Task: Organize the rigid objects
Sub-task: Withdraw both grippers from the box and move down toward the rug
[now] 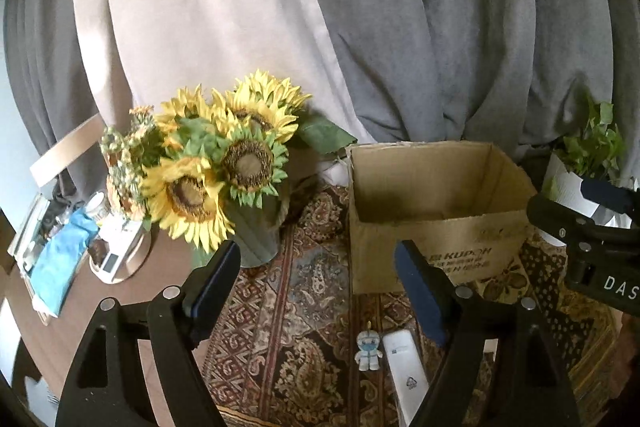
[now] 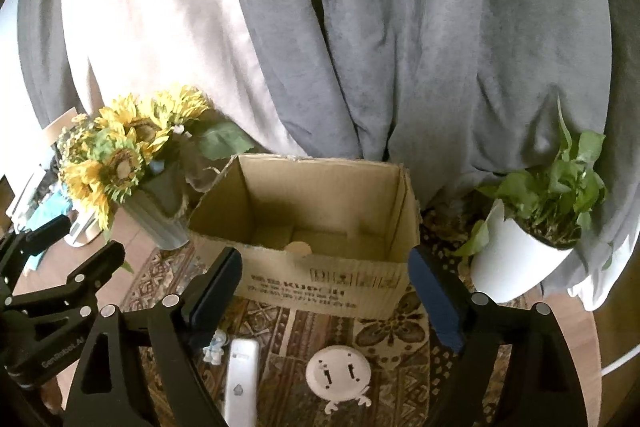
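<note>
1. Cardboard box [image 2: 320,227] is sitting open on the patterned rug [image 2: 304,331], between sunflowers [image 1: 216,163] and a potted plant [image 2: 536,227].
2. White remote [image 2: 240,383], little figurine [image 1: 368,351] and round white gadget [image 2: 338,371] are lying just in front.
3. Left tool [image 1: 320,291] and right tool [image 2: 326,299] are both hanging wide, gripping nothing.

1. Left wrist camera looks forward and down, from near the patterned rug [image 1: 304,291], toward the cardboard box [image 1: 436,223].
2. Right wrist camera faces the same box [image 2: 320,267] from further right.
3. Both views share the sunflowers [image 1: 216,163], the white remote [image 1: 404,371] and the gray curtain [image 2: 440,47].
</note>
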Demonstrator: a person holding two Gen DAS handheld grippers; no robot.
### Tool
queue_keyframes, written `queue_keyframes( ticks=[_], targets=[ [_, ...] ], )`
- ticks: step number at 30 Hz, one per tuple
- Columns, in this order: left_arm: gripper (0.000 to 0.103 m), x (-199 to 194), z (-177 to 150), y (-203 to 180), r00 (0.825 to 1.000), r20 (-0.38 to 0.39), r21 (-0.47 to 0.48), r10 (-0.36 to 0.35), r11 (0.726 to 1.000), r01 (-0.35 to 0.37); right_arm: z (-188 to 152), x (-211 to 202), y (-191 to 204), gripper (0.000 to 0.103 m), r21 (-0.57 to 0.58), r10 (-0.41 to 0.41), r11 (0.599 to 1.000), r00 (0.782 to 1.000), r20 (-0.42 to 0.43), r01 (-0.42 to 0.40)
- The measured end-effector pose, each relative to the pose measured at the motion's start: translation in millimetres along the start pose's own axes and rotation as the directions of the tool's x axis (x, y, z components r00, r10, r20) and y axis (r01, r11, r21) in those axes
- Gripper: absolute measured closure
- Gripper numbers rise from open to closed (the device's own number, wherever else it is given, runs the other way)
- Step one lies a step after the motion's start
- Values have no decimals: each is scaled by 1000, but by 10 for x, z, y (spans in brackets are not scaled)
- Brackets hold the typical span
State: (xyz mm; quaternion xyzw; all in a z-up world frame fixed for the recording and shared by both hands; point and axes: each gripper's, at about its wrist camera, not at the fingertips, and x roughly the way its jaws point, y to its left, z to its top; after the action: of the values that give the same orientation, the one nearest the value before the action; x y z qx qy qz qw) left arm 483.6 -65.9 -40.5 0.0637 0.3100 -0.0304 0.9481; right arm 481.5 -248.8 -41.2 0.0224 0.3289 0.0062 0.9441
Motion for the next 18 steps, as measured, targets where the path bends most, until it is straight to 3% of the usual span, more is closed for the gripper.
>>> queue_keyframes(
  ticks=[18],
  targets=[
    [21, 56, -544, -61, 1000, -25, -15, -4, 1000, 3, -558, -7, 10, 13, 36, -12, 999, 1000, -18, 13]
  ],
)
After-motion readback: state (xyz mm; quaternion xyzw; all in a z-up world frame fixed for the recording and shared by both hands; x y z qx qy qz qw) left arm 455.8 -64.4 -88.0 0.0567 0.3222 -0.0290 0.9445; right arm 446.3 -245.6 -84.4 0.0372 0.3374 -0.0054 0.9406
